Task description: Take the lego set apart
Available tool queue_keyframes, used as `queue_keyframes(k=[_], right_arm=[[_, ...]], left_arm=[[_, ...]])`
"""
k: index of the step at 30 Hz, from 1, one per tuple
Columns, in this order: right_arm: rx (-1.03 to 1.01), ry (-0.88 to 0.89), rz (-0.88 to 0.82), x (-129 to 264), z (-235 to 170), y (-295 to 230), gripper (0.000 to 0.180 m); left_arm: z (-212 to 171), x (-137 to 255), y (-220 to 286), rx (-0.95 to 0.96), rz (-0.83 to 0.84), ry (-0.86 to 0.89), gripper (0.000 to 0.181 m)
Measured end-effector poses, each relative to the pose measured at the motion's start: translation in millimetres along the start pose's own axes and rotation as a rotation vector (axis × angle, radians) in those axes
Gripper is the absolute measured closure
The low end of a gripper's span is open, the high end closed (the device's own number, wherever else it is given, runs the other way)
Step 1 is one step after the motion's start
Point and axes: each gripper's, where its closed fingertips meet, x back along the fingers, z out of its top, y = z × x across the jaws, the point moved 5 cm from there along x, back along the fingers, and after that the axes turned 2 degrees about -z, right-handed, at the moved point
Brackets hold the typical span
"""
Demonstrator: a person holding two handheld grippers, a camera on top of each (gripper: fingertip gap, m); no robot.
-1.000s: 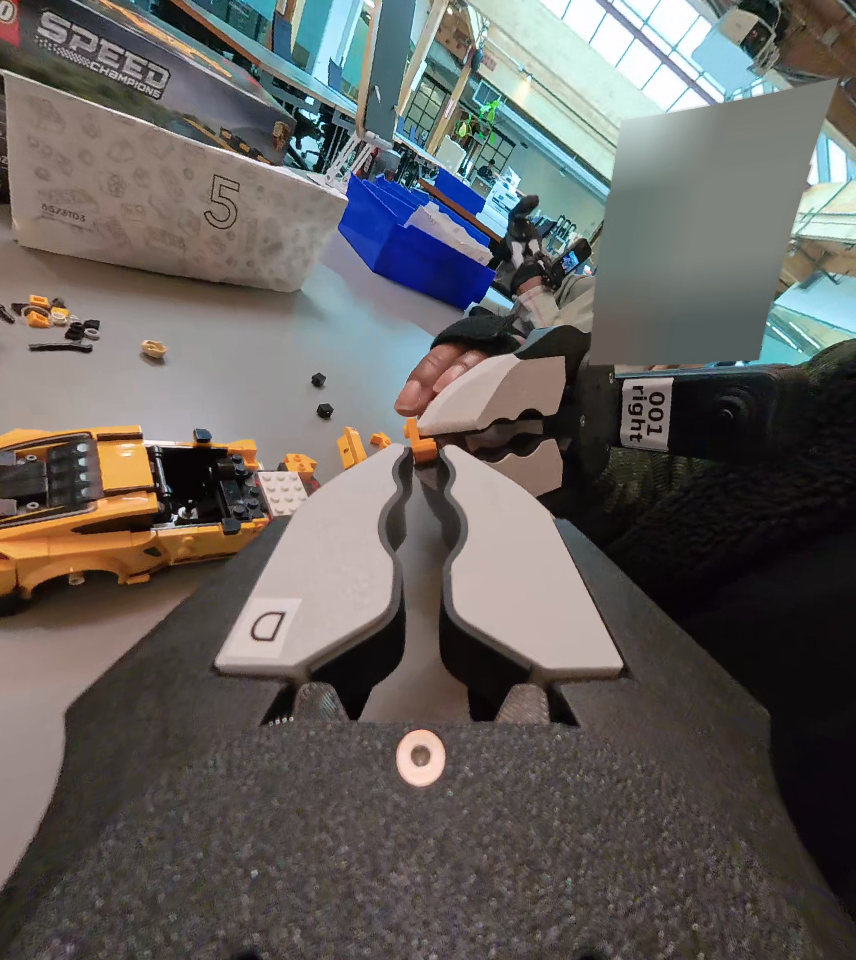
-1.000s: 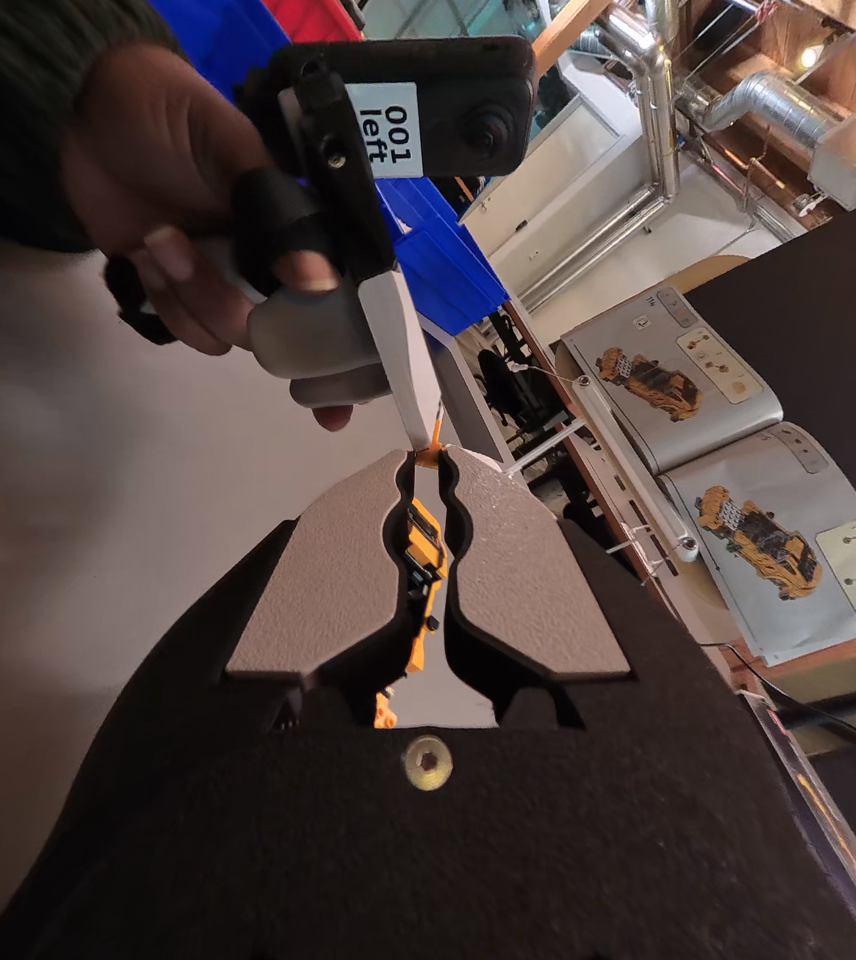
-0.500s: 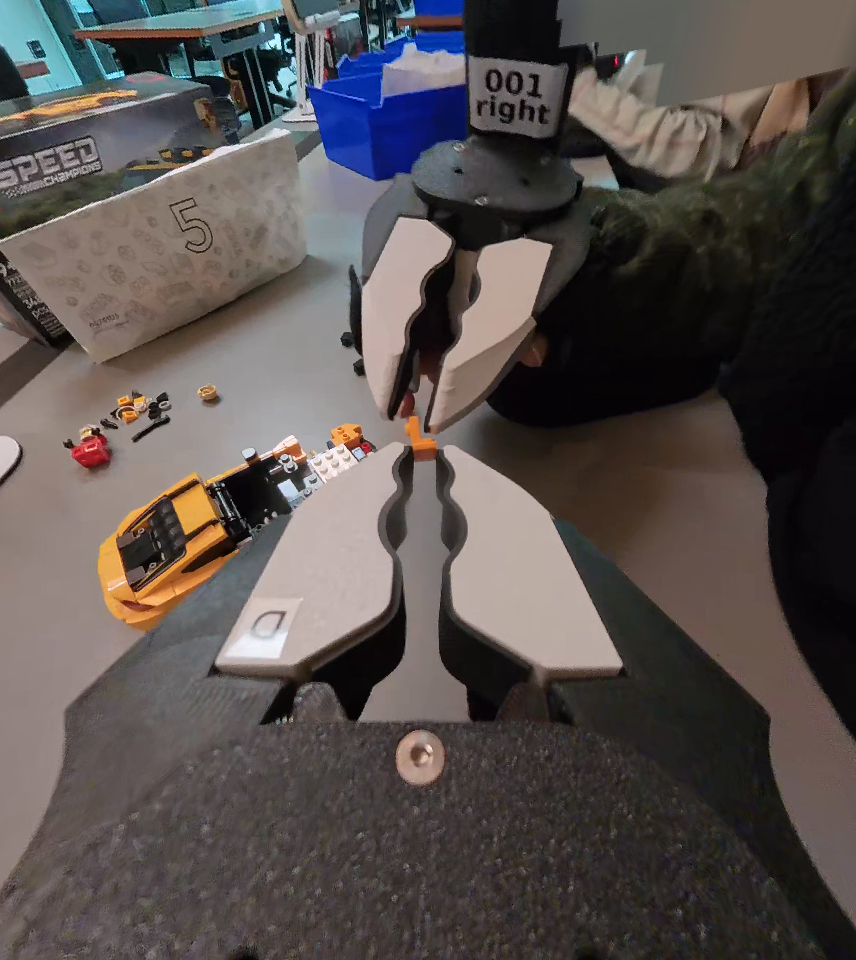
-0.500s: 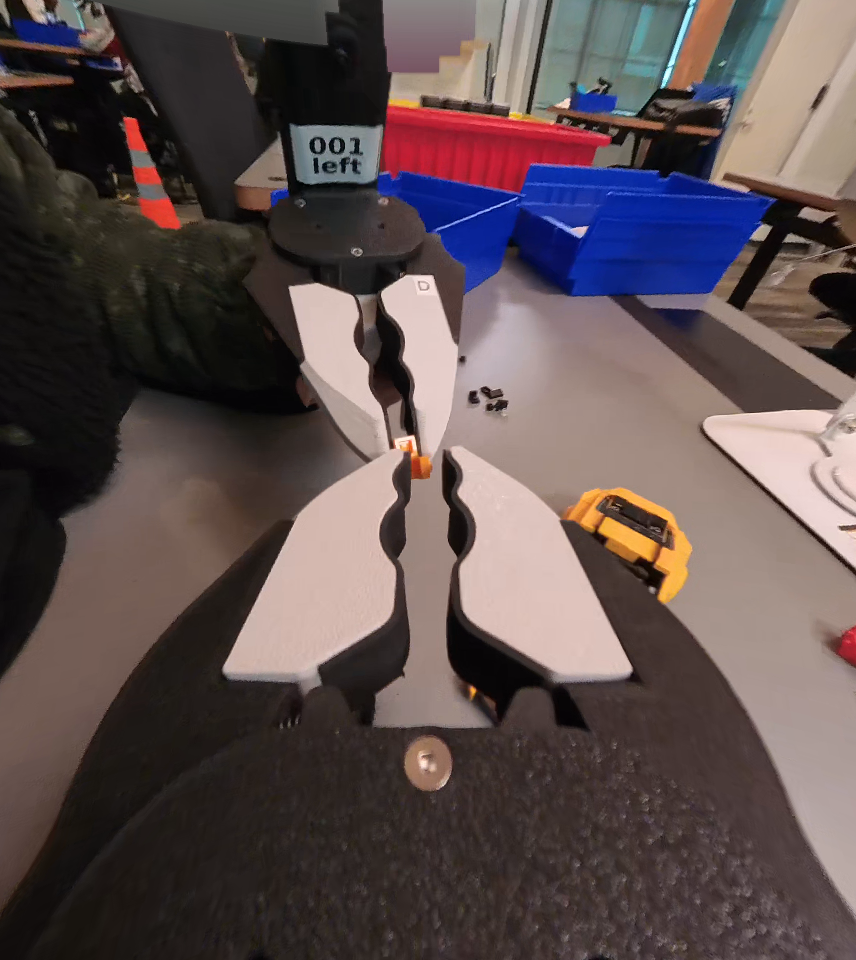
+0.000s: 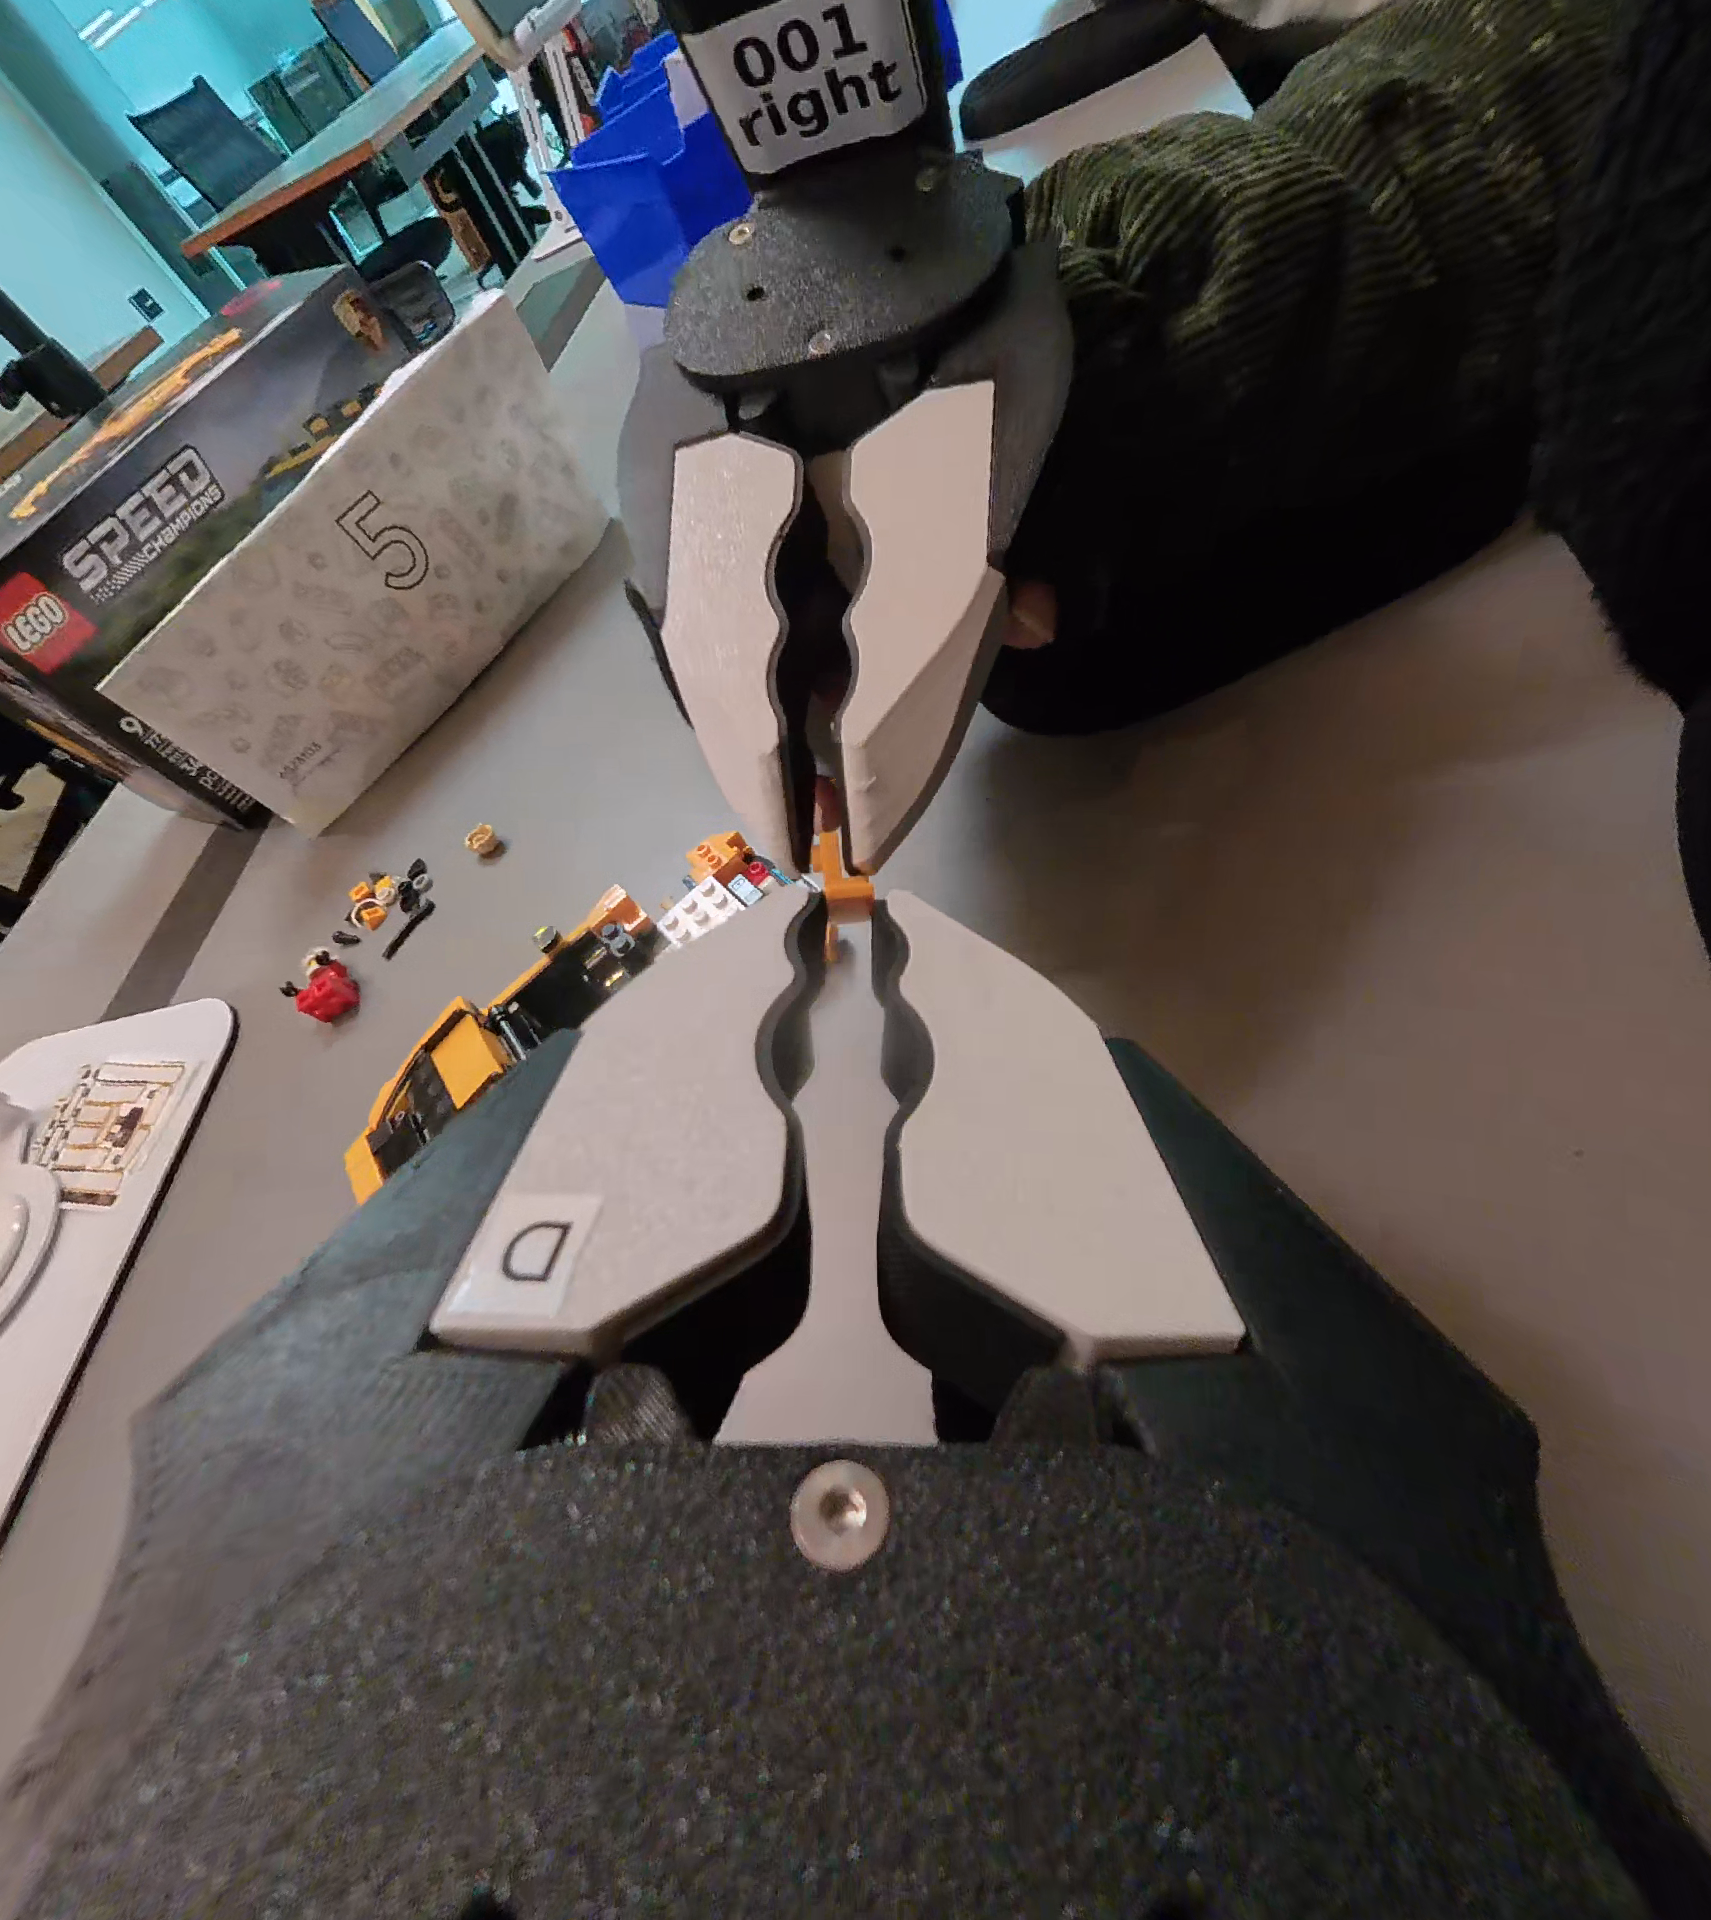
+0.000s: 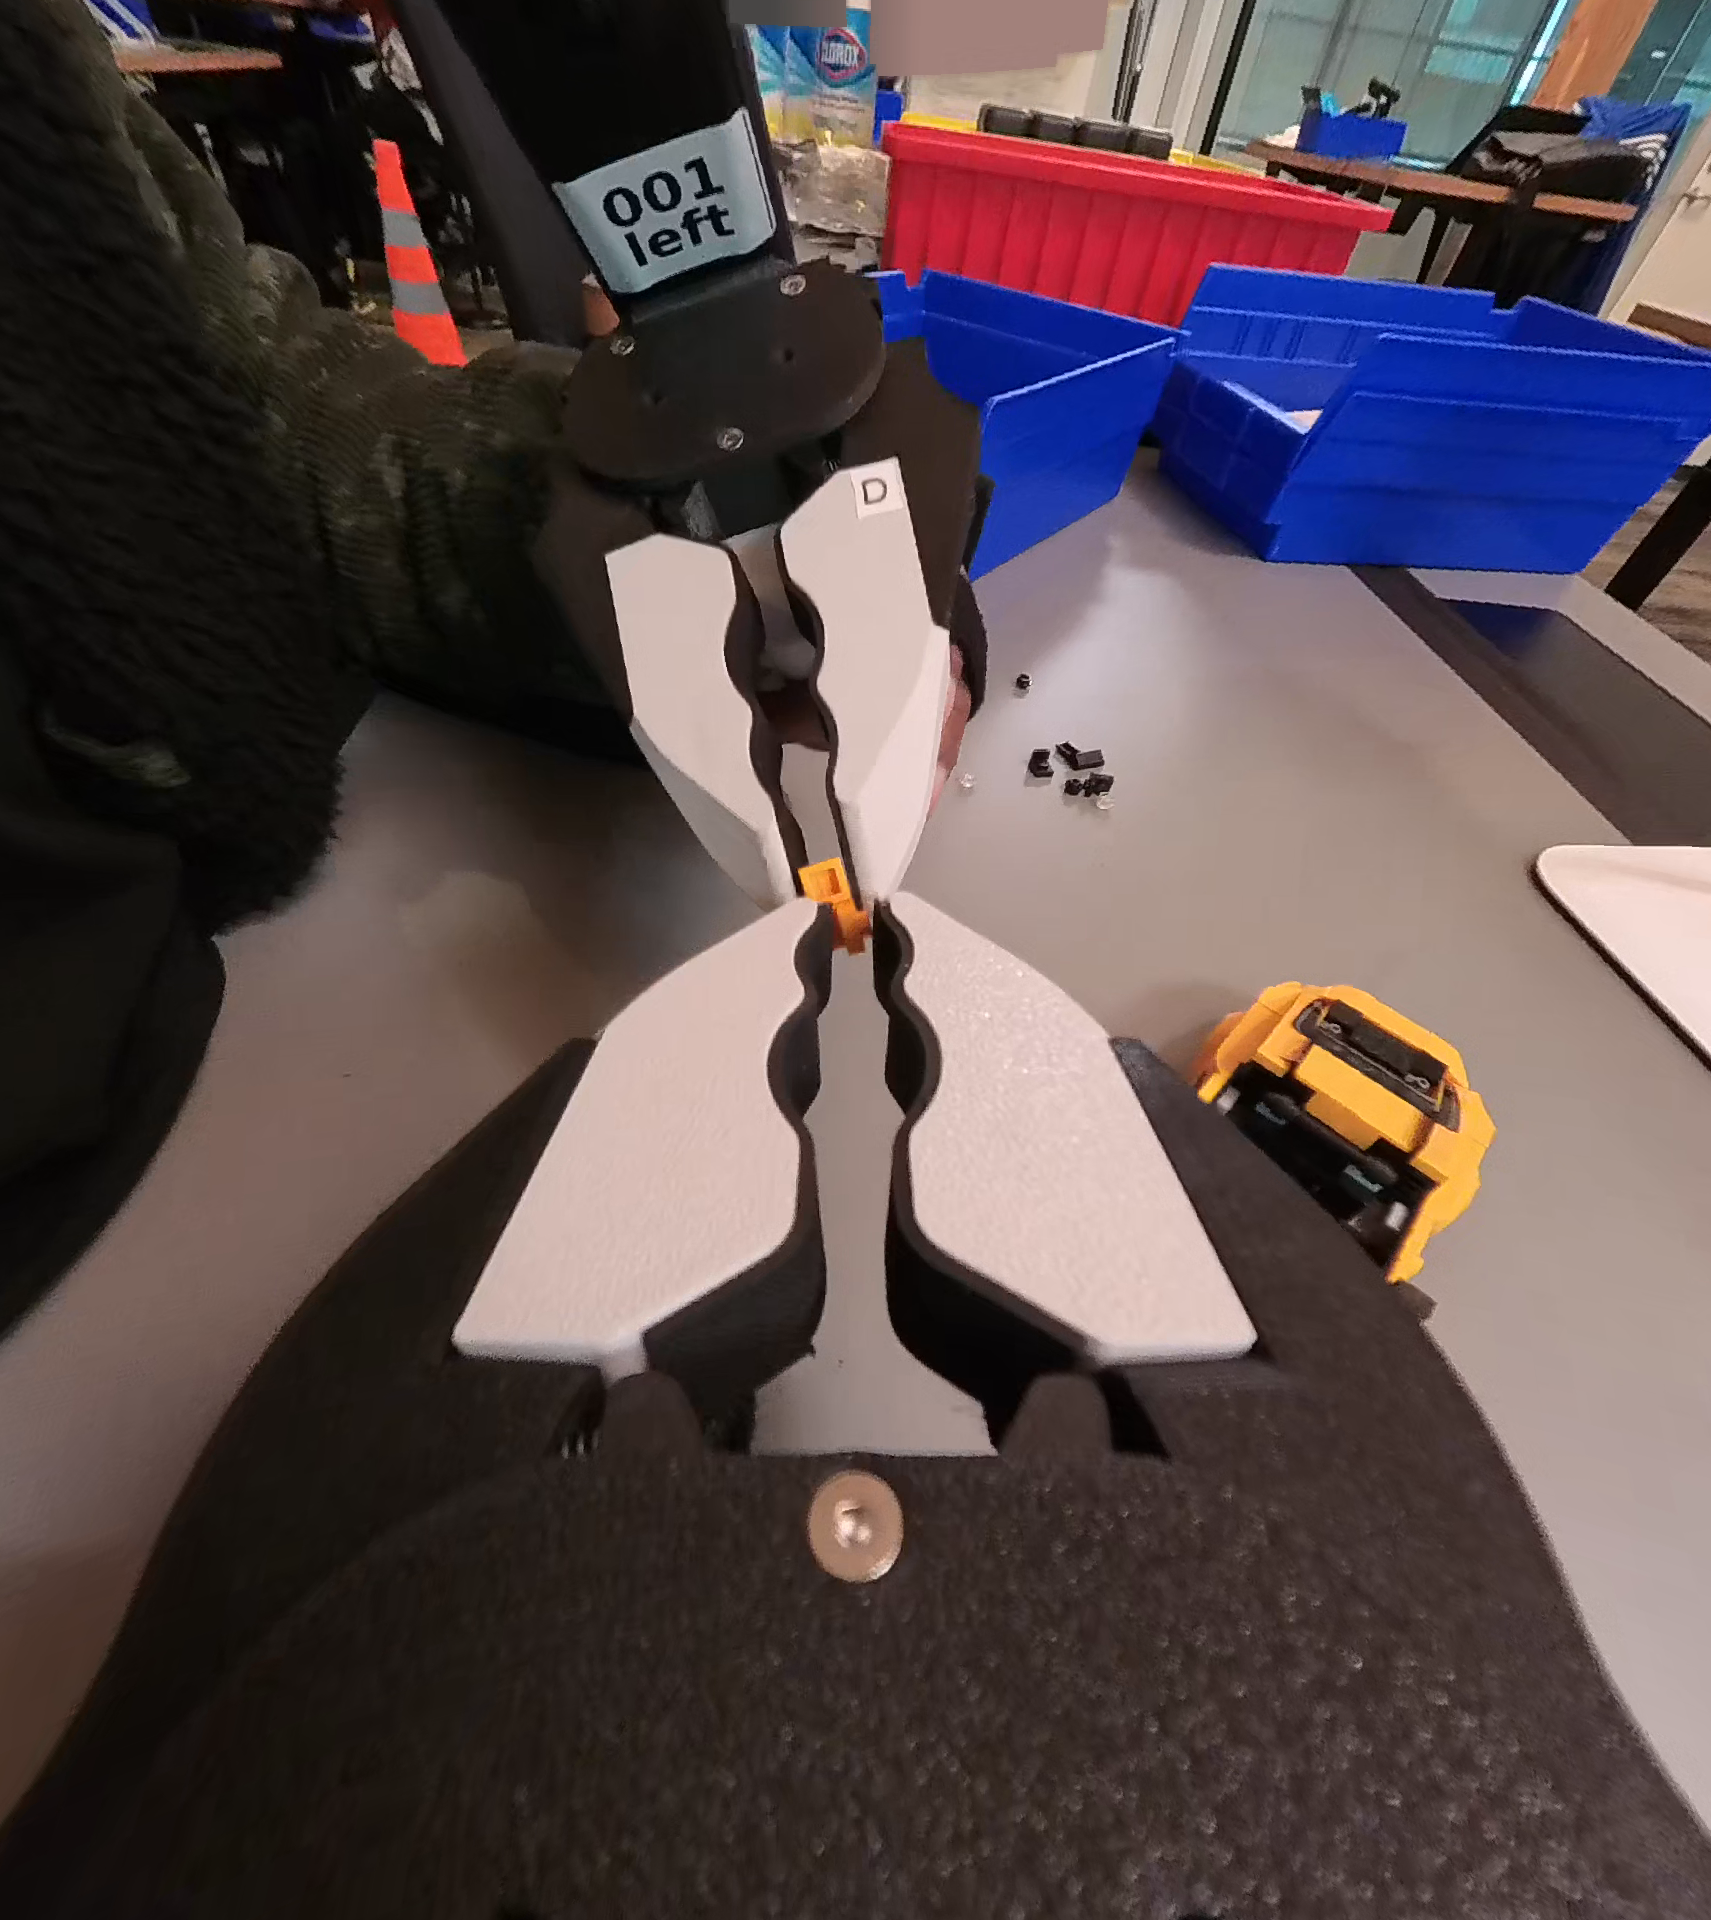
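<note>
Both tools are tip to tip over the tabletop (image 5: 1246, 831), pinching the same tiny orange lego bit (image 5: 838, 896). Left tool (image 5: 840, 914) is clamped on the near end of it, right tool (image 5: 825, 847) is clamped on the far end, so the piece bridges the two sets of tips. In the right wrist view it's the same deal mirrored: right tool (image 6: 846, 920) near, left tool (image 6: 830, 883) far, orange bit (image 6: 835, 902) between. Looks like 2 small parts stuck together tbh, but too small to be sure.

Rest of the set: yellow car (image 5: 477, 1049) sits on the tabletop to the left, partly hidden behind the left tool, w/ its front end already stripped. Loose bits (image 5: 383, 904) lie farther left, plus a red piece (image 5: 326, 995), and the lego box (image 5: 155, 582) w/ a white bag (image 5: 363, 634) leaning on it at the far left. A few black bits (image 6: 1069, 769) lie to the far right in the right wrist view.

Step in hand imo: splitting this little sub-assembly. Next move prob needs a twist or pull apart w/ both grips kept tight, since a bit this small could easily pop out and fly off. Then drop the parts and go back to the car.
</note>
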Motion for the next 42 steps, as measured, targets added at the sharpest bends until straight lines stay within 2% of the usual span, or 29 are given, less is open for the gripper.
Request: queue_keyframes(k=[8,14,22,26,30,37,42], right_arm=[[0.028,-0.013,0.012,0.8,1.8,-2.8,0.174],[0.062,0.065,-0.014,5.5,14.4,-3.1,0.175],[-0.004,0.13,0.03,9.6,22.0,-3.0,0.175],[-0.063,0.168,-0.055,29.0,20.5,19.3,0.175],[-0.105,0.225,-0.02,25.4,25.8,14.7,0.175],[-0.426,0.45,0.094,39.9,34.5,30.4,0.175],[-0.646,0.624,0.198,53.5,37.8,42.9,0.175]], left_arm=[[1.3,1.6,3.0,-0.029,-0.003,0.016,0.173],[12.0,10.2,-1.6,0.04,-0.013,0.125,0.173],[20.8,15.5,-2.5,0.108,-0.04,0.193,0.173],[26.6,30.2,-8.2,0.115,-0.001,0.255,0.173],[19.8,29.0,-15.8,0.152,0.035,0.216,0.173],[-6.6,22.2,-31.3,0.285,0.087,0.104,0.173],[-35.9,17.3,-40.4,0.237,0.184,-0.125,0.173]])
